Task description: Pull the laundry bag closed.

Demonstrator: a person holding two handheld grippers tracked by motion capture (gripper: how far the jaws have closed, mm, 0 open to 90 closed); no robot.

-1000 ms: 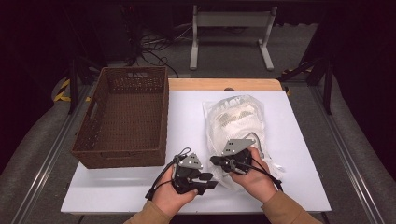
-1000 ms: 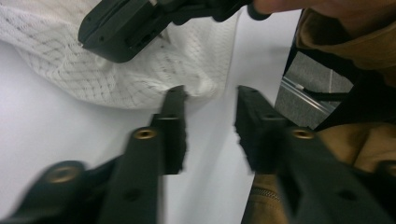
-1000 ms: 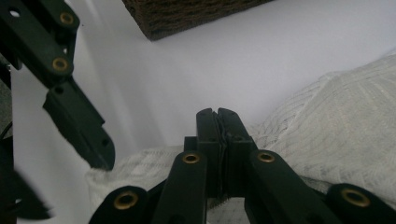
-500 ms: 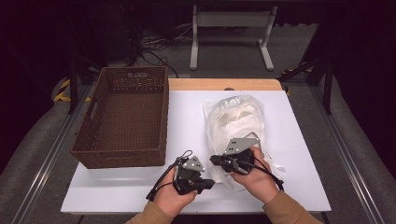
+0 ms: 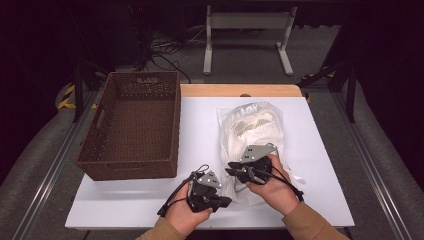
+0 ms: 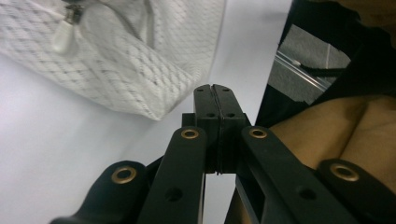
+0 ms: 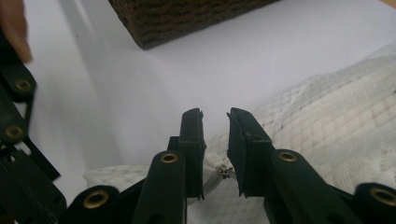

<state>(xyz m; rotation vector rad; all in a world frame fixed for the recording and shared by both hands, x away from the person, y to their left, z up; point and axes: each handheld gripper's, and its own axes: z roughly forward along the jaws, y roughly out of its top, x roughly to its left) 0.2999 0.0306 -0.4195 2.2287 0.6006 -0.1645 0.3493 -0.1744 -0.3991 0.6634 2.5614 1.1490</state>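
Just under the right tongs [image 7: 215, 116] lies the mesh bag [image 7: 336, 130].

White mesh zip bag [image 5: 252, 135] flat on table

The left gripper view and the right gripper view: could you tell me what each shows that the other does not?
The left gripper view alone shows the left gripper with its jaws pressed together on nothing, and a zip pull on the white mesh bag. The right gripper view alone shows the wicker basket and the right gripper, jaws just opening around a small metal piece. Both show the bag and the white table.
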